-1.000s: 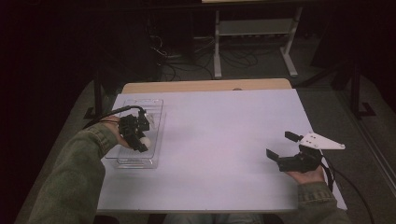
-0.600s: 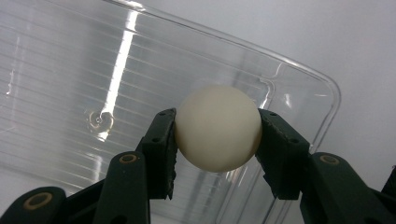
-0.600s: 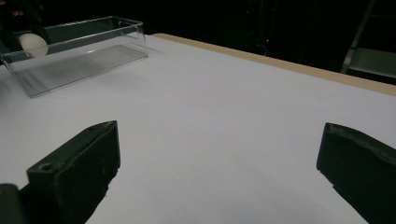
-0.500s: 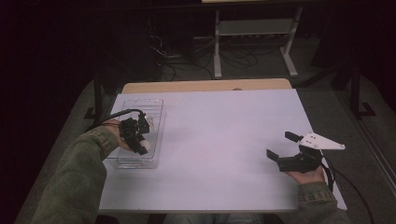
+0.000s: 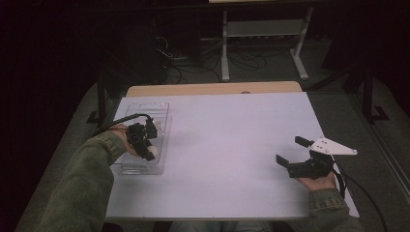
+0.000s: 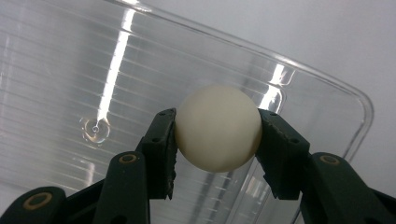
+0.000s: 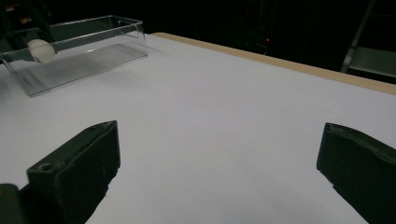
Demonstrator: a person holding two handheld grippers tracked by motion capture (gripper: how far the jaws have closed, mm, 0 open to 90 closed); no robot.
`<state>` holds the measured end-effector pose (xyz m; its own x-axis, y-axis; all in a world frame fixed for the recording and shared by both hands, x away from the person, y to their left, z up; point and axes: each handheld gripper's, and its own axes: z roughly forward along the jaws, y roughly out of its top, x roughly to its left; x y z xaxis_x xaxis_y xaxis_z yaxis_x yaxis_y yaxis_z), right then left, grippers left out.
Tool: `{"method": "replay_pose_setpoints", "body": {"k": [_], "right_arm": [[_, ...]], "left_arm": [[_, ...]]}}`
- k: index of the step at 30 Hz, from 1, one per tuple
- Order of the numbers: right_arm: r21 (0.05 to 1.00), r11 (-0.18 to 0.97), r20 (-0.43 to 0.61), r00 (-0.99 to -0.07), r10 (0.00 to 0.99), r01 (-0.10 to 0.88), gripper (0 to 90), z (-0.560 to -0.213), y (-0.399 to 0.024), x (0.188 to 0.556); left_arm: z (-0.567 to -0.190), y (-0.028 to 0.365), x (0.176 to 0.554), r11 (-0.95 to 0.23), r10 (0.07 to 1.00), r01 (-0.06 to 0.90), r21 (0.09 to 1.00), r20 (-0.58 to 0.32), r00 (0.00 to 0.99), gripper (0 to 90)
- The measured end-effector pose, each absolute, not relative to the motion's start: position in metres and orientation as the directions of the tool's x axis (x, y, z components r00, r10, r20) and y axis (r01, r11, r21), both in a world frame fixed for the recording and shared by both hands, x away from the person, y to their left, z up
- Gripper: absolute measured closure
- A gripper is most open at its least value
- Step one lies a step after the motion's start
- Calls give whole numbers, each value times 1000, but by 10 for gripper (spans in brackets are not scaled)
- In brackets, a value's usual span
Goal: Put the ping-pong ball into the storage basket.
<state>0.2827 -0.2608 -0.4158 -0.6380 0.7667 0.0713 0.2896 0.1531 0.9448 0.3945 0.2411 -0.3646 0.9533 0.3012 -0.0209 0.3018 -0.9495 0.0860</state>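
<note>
A white ball (image 6: pixel 218 127) is pinched between the jaws of my left gripper (image 6: pixel 217 140), which is shut on it. It hangs over a clear plastic tray (image 5: pixel 156 111) at the table's left side, near the tray's front end. In the high view the left gripper (image 5: pixel 145 142) points down into the tray, with the ball (image 5: pixel 151 155) at its tip. My right gripper (image 5: pixel 290 152) rests at the table's right front, open, with nothing between its jaws. From the right gripper view the tray (image 7: pixel 100 49) and ball (image 7: pixel 39 49) sit far off at the upper left.
The white table (image 5: pixel 227 140) has a wooden strip (image 5: pixel 212 89) along its far edge. Beyond it stand a metal frame (image 5: pixel 263 34) and cables (image 5: pixel 183 63) on a dark floor. A cable (image 5: pixel 360 193) trails from the right gripper.
My left gripper with the ball has shifted slightly toward the near end of the tray. The right gripper has stayed still.
</note>
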Motion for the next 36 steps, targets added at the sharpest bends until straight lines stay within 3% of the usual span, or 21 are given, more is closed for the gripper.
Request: {"method": "replay_pose_setpoints", "body": {"k": [14,21,36], "right_arm": [[943,158,71,-639,766,294,0,-416,-260,283],[944,158,68,-639,767,290,0,-416,-261,283],[942,158,72,-640,765,296,0,-416,-260,283]], "left_arm": [[-367,237,399,-942,321,324,84,-47,946,500],[-367,239,400,-934,347,349,73,-40,937,419],[-355,250,403,-902,411,411,133,-29,911,125]]}}
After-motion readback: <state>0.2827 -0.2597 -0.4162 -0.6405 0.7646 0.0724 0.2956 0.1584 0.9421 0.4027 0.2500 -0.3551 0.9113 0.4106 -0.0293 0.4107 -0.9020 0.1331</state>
